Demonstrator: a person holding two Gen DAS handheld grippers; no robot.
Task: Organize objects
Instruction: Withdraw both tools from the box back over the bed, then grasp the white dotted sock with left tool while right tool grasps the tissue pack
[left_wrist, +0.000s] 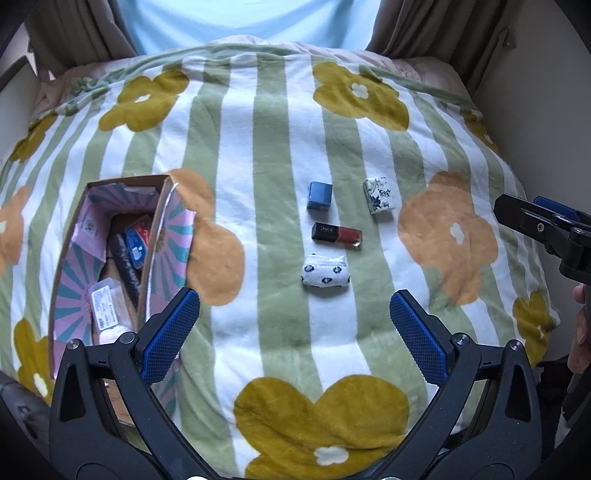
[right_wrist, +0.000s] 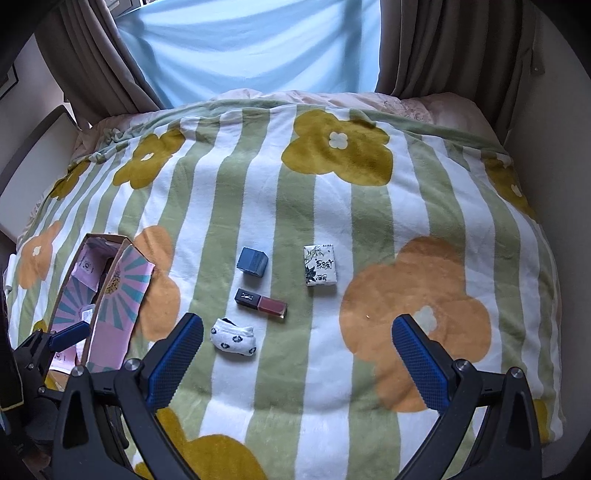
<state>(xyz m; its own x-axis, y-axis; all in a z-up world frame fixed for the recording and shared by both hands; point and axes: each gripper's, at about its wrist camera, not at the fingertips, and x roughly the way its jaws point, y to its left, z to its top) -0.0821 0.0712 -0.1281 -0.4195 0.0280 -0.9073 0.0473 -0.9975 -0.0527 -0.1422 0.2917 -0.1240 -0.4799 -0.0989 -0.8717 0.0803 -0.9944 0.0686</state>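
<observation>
Both the left gripper (left_wrist: 293, 325) and right gripper (right_wrist: 297, 352) hover spread wide, holding nothing. Rolled sock (left_wrist: 325, 275), lipstick (left_wrist: 337, 235), blue cube (left_wrist: 320, 196) and tissue pack (left_wrist: 379, 195) lie on the blanket (left_wrist: 258, 147), right of the open box (left_wrist: 66, 236).

My left wrist camera looks forward and down across the green-and-white striped flowered blanket (left_wrist: 280, 155), sitting close above the open pink-lined cardboard box (left_wrist: 70, 236). My right wrist camera faces the same way from farther right (and a little higher). Both share the box and the blanket's middle.
</observation>
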